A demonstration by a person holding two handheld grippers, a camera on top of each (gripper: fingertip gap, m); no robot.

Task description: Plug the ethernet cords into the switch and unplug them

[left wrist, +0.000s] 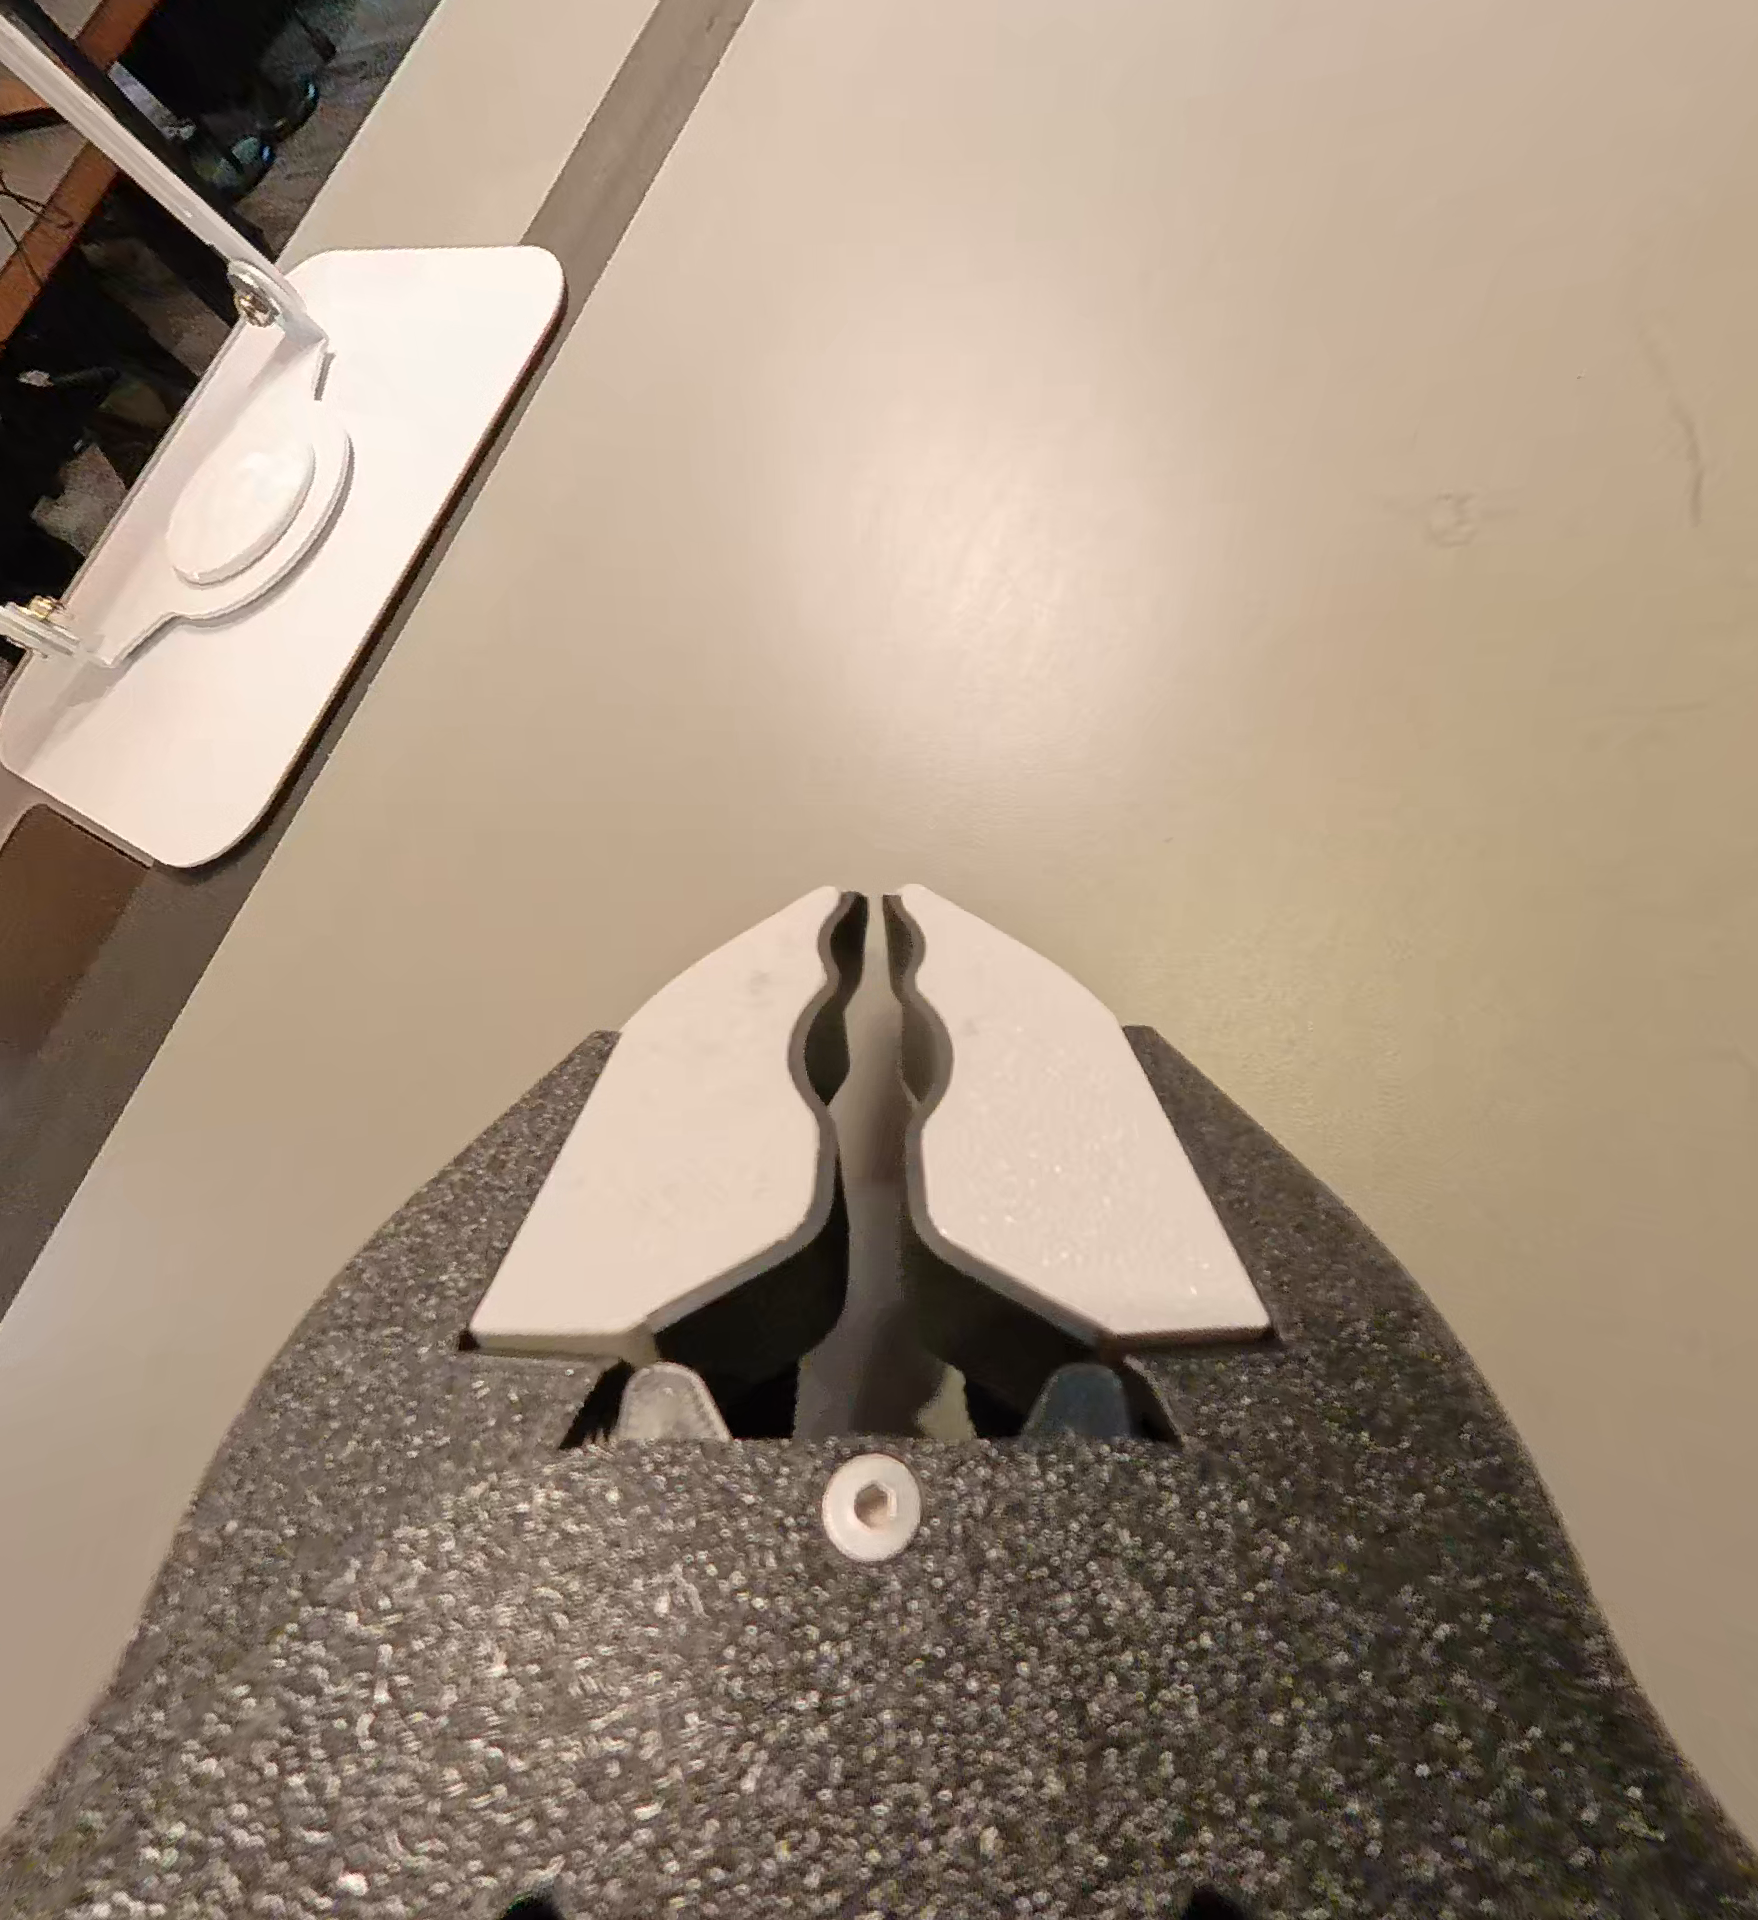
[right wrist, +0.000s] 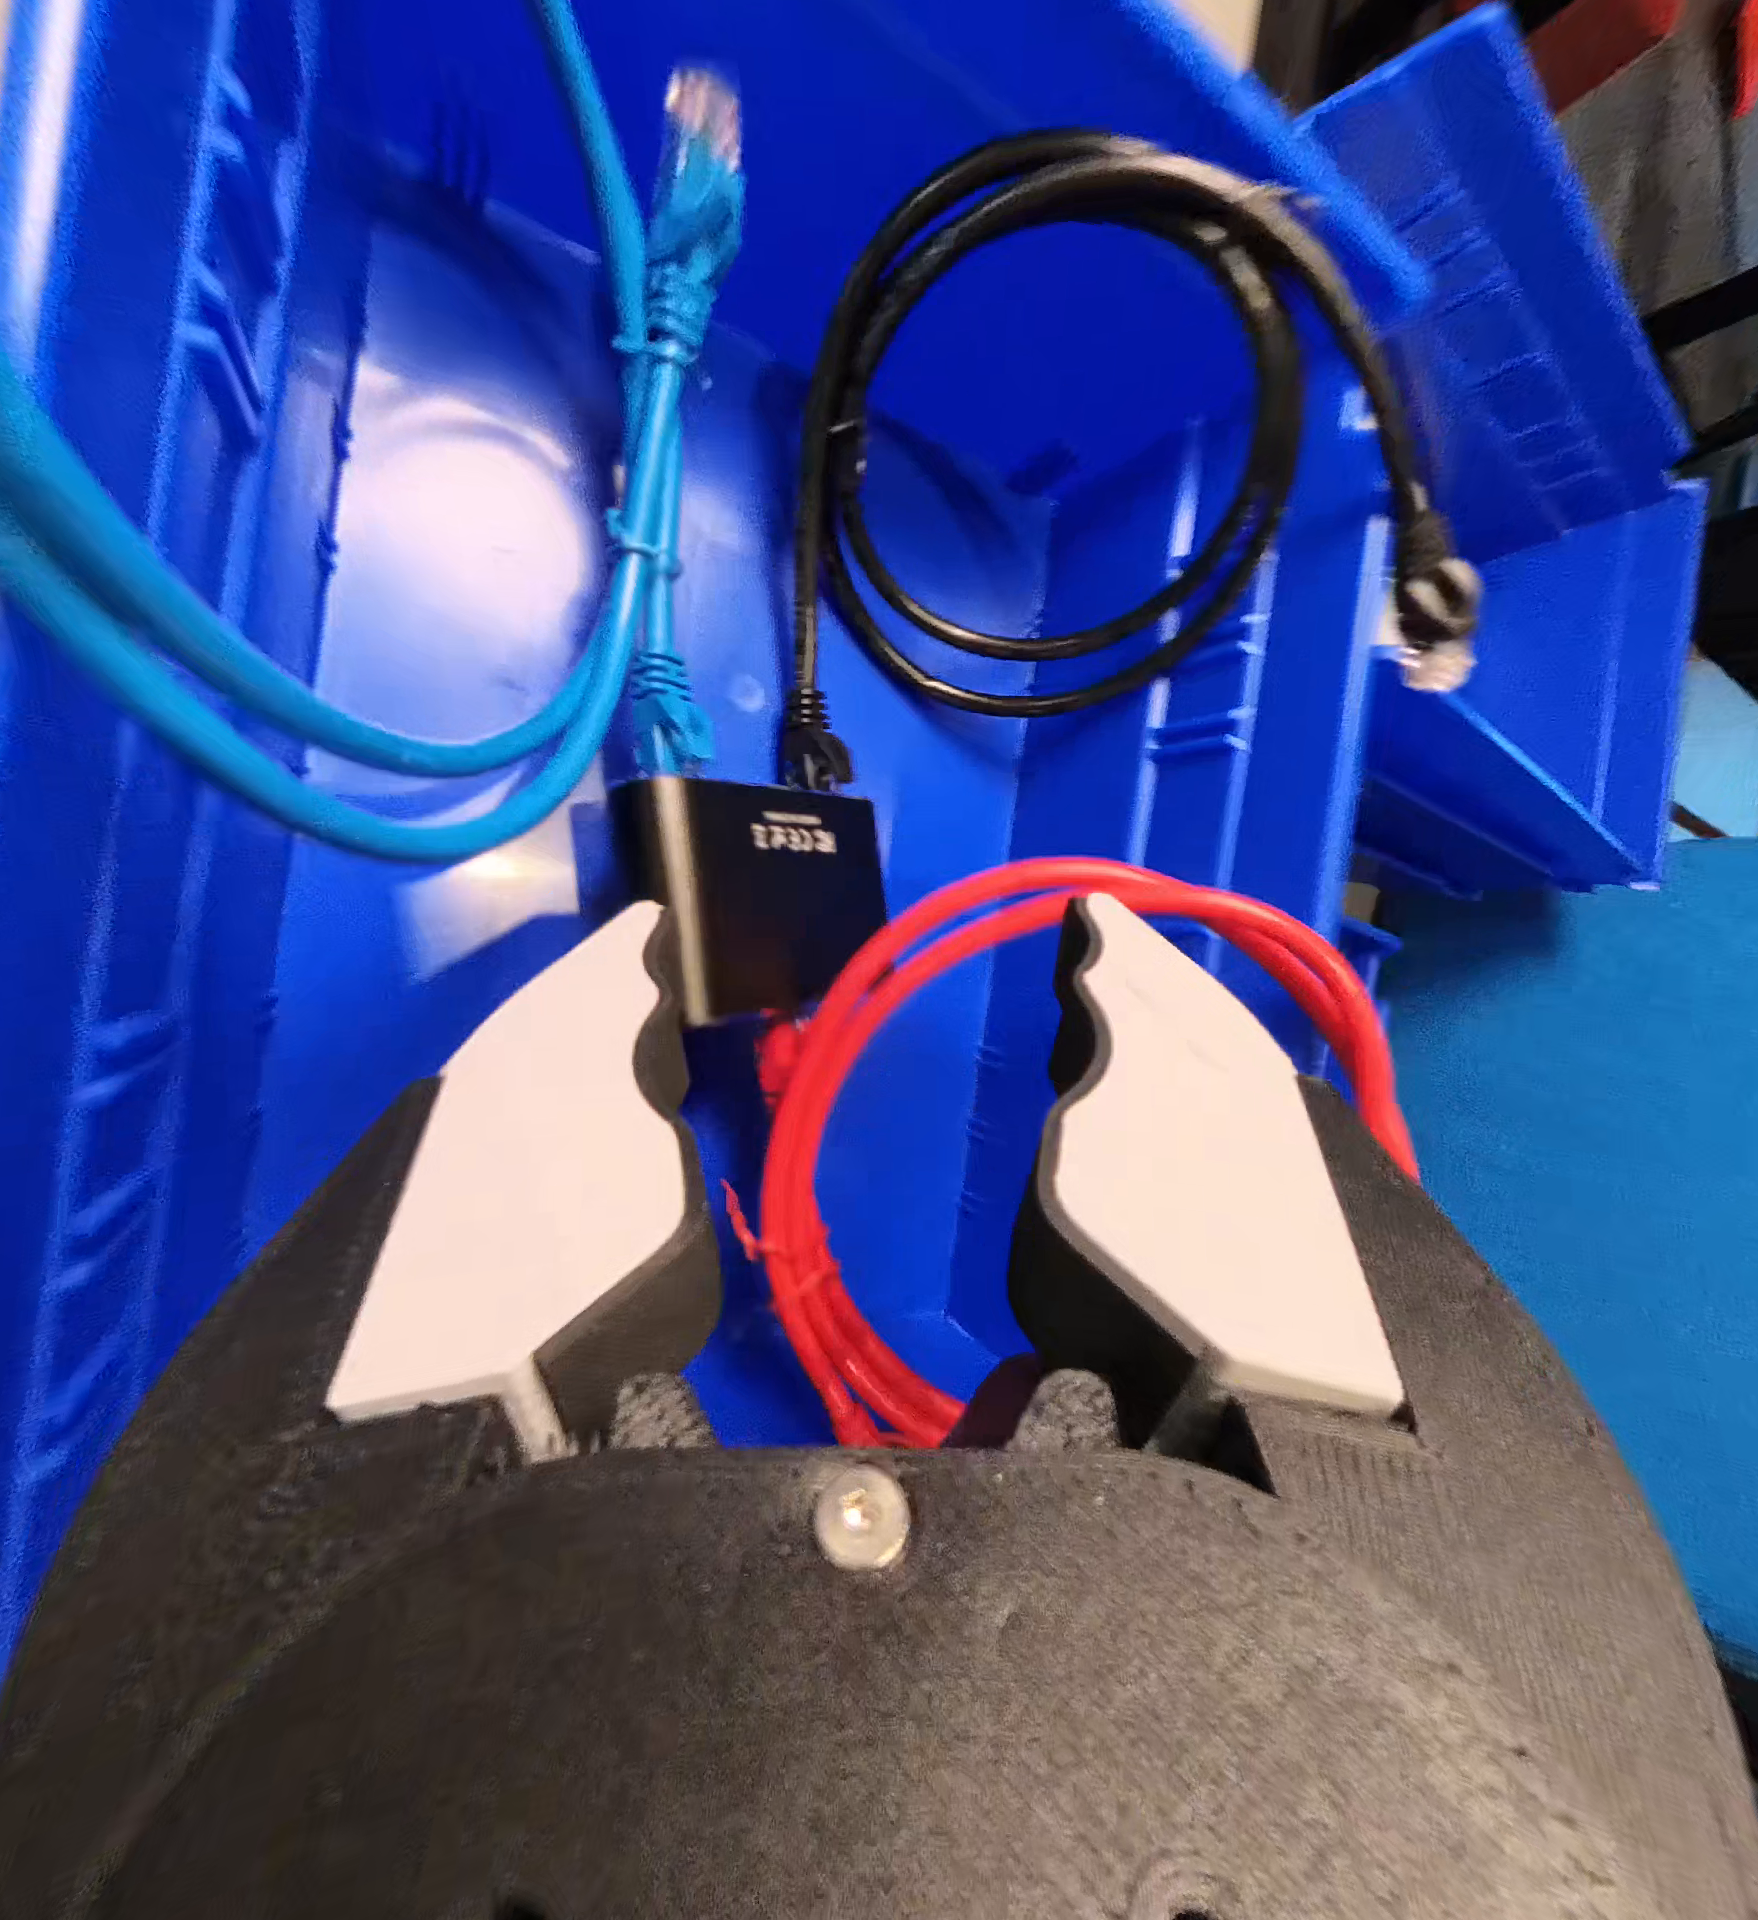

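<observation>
A: Where is the switch sitting relative to the right tool?

B: The small black switch lies on the floor of a blue bin, just ahead of the tool's tips and a little to the left of its centre line. The left finger's tip overlaps the switch's near left corner in the right wrist view; whether it touches, I cannot tell.

A: And the tool's state?

B: Spread wide, gripping nothing. A coiled red cord lies in the gap between the fingers, its loop arching across the right fingertip and running on beneath the tool body.

A: Are any cords plugged in?

B: A light blue cord and a black cord both meet the switch's far edge, side by side, blue on the left. The black one coils beyond the switch, and its free plug lies off to the right, by the bin wall. The blue cord's other plug points away at the far end.

A: The left tool?

B: Released of any load, jaws nearly together with only a thin slit between the tips, above a bare beige table. A white stand base sits at the table's left edge, well apart from it.
</observation>
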